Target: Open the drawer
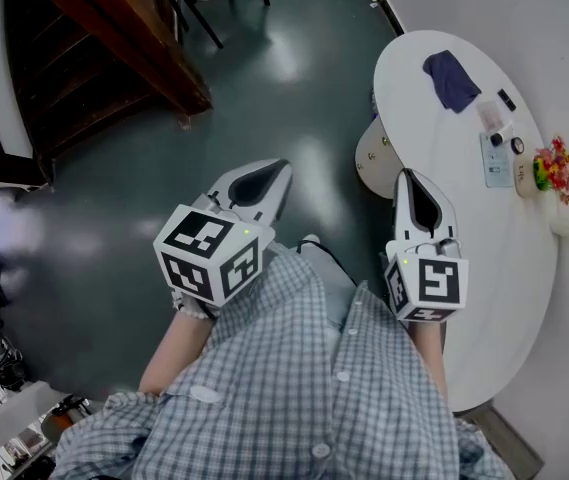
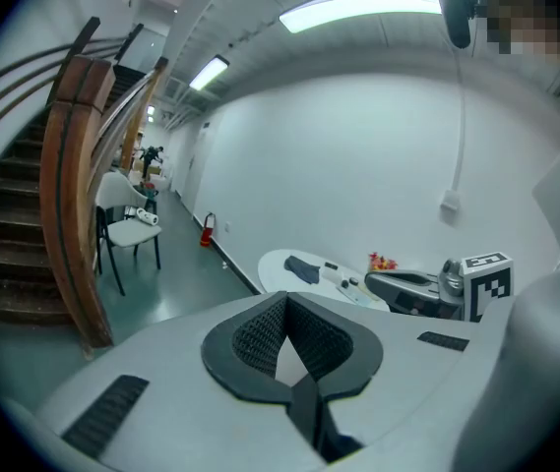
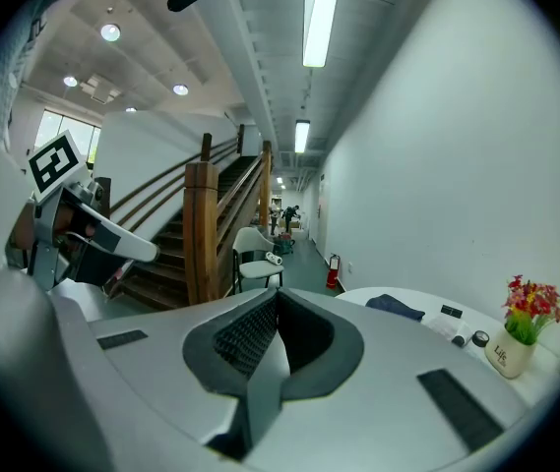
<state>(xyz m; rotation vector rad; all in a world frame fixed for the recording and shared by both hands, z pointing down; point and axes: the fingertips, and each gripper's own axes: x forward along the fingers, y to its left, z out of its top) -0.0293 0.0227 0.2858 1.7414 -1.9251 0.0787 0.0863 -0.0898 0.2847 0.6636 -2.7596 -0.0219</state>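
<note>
- Checked shirt [image 1: 304,388] fills the head view's bottom; left gripper [image 1: 269,178] and right gripper [image 1: 419,196] poke forward, side by side, beside a white table [image 1: 484,308].
- Left gripper view: jaws squeezed together, holding nothing; stairs [image 2: 14,254] ahead.
- Right gripper view: jaws pressed together, empty.
- No drawer shows anywhere. It probably slides stiffly; grab its handle.

Only one piece of lettering can be partly read: dark letters beginning "Li", possibly "Life", are printed on the cream flower pot [image 3: 508,354], as seen in the right gripper view. On the cubes of the left gripper [image 1: 276,173] and the right gripper [image 1: 410,180], square black-and-white coded markers are shown, in which no letters or numbers can be read. Print is borne by a pale card [image 1: 497,160] on the white table [image 1: 464,268], but it is too small to be read.
</note>
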